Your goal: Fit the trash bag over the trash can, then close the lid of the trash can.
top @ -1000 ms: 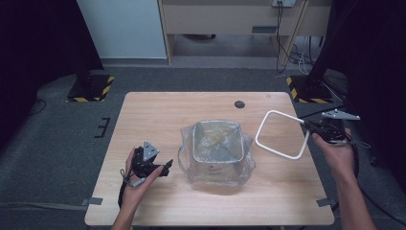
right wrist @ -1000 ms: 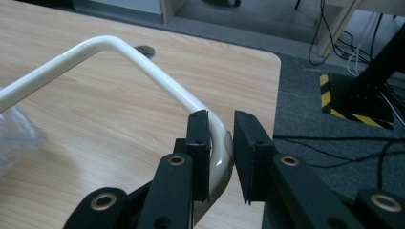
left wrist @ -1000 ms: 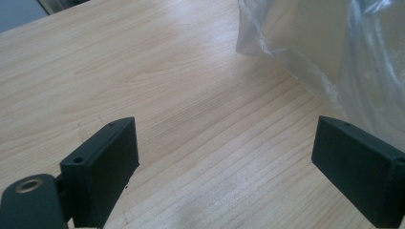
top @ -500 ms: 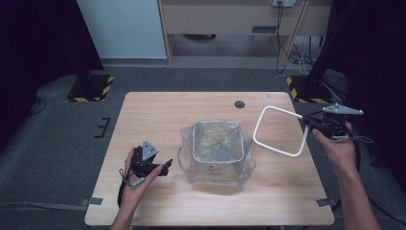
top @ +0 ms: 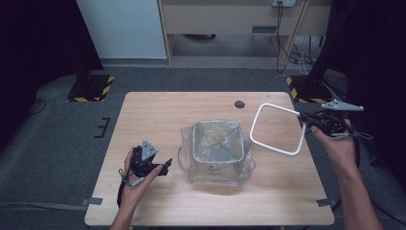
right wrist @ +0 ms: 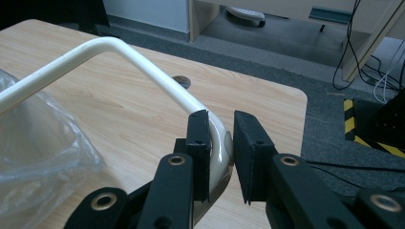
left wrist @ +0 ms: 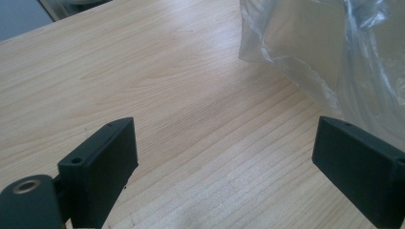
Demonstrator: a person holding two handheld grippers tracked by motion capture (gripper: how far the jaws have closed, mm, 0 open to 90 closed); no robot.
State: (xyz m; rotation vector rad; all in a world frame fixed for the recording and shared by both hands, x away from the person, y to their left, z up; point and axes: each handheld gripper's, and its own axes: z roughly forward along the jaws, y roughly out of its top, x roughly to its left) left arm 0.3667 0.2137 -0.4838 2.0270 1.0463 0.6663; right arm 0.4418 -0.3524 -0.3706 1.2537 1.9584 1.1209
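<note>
1. High view: a person sits at a pale wooden table [top: 158,115]; a square metal bin [top: 216,148] lined with a loose clear plastic bag [top: 189,153] stands near the middle of it

2. A white rounded-square frame [top: 277,128] hangs tilted in the air to the right of the bin, above the table's right part, apart from the bin's rim; its near-left edge dips lowest and lies nearest the bin

3. From the right gripper [top: 313,117], the frame stretches out leftward toward the bin, so the bin lies left and slightly nearer than the held corner

4. Right gripper view: the two black jaws stand narrowly apart and clamp a rounded corner of the frame [right wrist: 143,62] between the pads [right wrist: 198,143]; the white tube curves away up and to the left, over the bag's crinkled edge [right wrist: 43,143]

5. The right hand [top: 337,143] is the one at the frame; the left hand [top: 136,179] rests on the table to the left of the bin, just beside the bag

6. Left gripper view: the left gripper [left wrist: 224,162] has its jaws spread wide with nothing between them but bare tabletop; the bag [left wrist: 325,52] shows ahead at the upper right

7. Judged from this, the frame likely needs carrying left and levelling over the bin's rim to pin the bag
</note>
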